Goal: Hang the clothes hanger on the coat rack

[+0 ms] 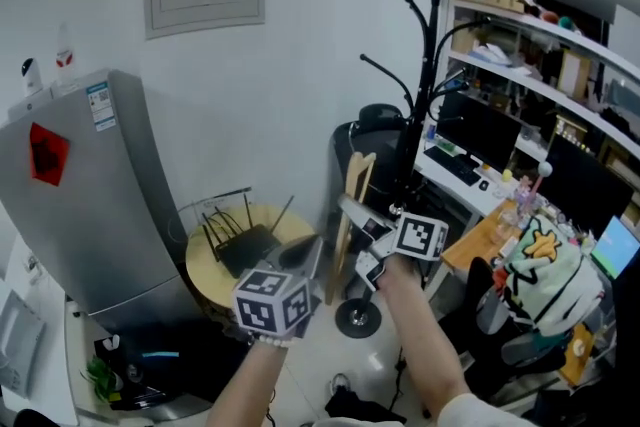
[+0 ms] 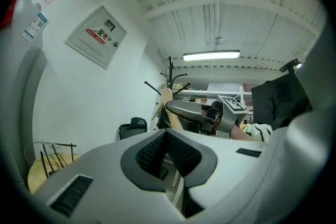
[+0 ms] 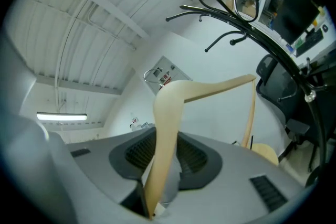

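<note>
**Right gripper** (image 3: 165, 152): fingers clenched on the wooden hanger (image 3: 169, 113). It is pinched by one arm, low between the pads. The rest of it rises past the fingertips, bends at the shoulder and runs off sideways, with its crossbar dropping back beyond the far finger. From where I stand its hook cannot be made out.

**Left gripper** (image 2: 169, 150): fingers drawn together on nothing, off to one side of the hanger.

**Coat rack** (image 3: 247, 26): a black post with curved prongs, ahead of and above the right fingertips. It is clear of the hanger, and its prongs are bare.

**Likely failures from here:**
- (a) The grip sits on a narrow, smooth stick far from the hanger's middle. The long free part could twist between the pads, and the hook would then miss its prong.
- (b) The free end could knock a prong and lever the hanger out of the fingers.
- (c) The post is tall and thin, with a chair (image 1: 365, 130) and a crowded desk (image 1: 475, 240) close by. A shove could rock it.
- (d) The left gripper holds nothing and touches nothing, so it gives no support if the hanger tips.
</note>
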Motion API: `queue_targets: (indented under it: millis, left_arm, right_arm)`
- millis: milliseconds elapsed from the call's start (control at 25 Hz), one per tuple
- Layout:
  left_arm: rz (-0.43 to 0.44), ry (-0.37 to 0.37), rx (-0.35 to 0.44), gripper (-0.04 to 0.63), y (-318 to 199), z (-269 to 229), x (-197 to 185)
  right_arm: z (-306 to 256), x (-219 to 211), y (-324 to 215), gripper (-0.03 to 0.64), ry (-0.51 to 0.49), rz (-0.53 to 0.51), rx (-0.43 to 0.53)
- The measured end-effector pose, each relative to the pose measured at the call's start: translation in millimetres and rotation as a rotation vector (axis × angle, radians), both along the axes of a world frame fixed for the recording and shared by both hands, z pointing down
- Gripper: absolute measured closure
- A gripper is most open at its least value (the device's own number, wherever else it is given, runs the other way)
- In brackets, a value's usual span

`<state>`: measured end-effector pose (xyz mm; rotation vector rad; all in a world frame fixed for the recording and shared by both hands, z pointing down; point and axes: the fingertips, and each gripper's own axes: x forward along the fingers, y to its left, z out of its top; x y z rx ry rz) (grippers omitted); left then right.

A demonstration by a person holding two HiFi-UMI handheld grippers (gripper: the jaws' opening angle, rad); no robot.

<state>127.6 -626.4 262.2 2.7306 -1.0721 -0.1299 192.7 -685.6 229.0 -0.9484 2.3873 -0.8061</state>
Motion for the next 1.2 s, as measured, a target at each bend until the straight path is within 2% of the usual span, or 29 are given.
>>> queue_targets:
  millis: [200, 560, 800, 1000, 1200]
  left_arm:
    - [-0.004, -0.024, 0.018, 0.597, -38.8, -7.6, 4.6]
    - [-0.028, -0.033, 0.047, 0.598, -135.4, -32.4, 12.9]
    - [-0.039, -0.022, 0.07, 0.597, -189.0, -42.7, 22.6]
    - [-0.084, -0.001, 0.084, 0.597, -227.2, -49.6, 8.6]
    - [-0.12, -0.004, 0.083, 0.597, -246.5, -46.8, -6.1]
  right_arm:
    - [-4.0, 1.6, -46.5, 0.476, -0.064, -0.001, -0.006]
    - [-35.3, 16.2, -147.0, 0.476, -0.072, -0.006, 0.047]
    - [-56.9, 41.6, -207.1, 0.476, -0.12, 0.033, 0.074]
    - [-88.0, 63.1, -256.5, 0.476, -0.164, 0.114, 0.121]
    - [-93.6, 78.2, -297.9, 0.476, -0.237, 0.193, 0.119]
